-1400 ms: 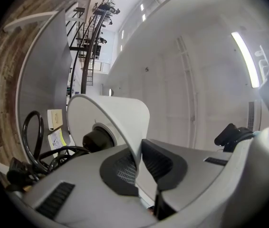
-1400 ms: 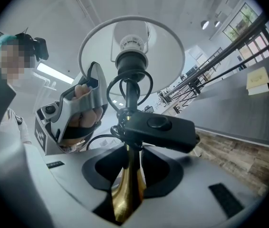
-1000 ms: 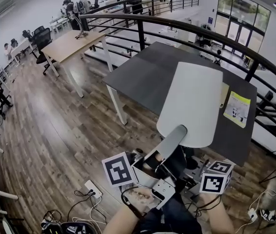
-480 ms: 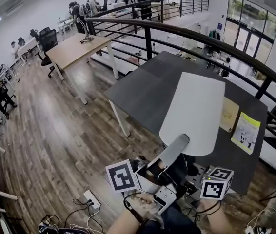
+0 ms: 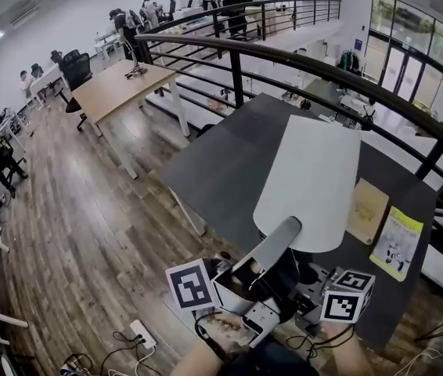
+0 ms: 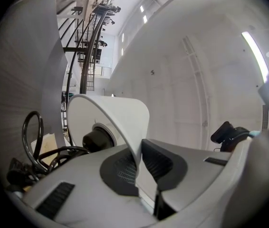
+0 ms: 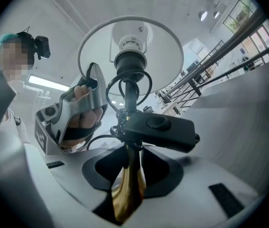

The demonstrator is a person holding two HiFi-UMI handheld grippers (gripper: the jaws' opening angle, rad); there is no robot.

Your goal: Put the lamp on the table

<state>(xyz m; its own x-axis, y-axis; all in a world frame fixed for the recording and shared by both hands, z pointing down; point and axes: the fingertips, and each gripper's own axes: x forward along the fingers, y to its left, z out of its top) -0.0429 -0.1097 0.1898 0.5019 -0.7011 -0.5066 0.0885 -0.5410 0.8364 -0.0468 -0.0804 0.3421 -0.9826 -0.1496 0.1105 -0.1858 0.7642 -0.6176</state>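
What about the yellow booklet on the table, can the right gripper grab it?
Probably not. The right gripper has its jaws shut on the brass lamp stem, and the yellow booklet lies far off on the table.

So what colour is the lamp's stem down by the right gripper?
The lamp stem is shiny gold, brass-like; the right gripper view shows it best.

Your lamp's shade (image 5: 311, 178) is plain white and its stem (image 7: 127, 194) brassy gold, with a black switch (image 7: 160, 129). The surface (image 5: 221, 163) is dark grey; at its right lie a tan sheet (image 5: 366, 210) and a yellow-green booklet (image 5: 397, 245). The floor (image 5: 73, 210) is brown wood plank. Your left hand-held gripper (image 6: 140, 163) and right hand-held gripper (image 7: 130, 175) are pale grey with dark pads, and each carries a cube of black-and-white squares.
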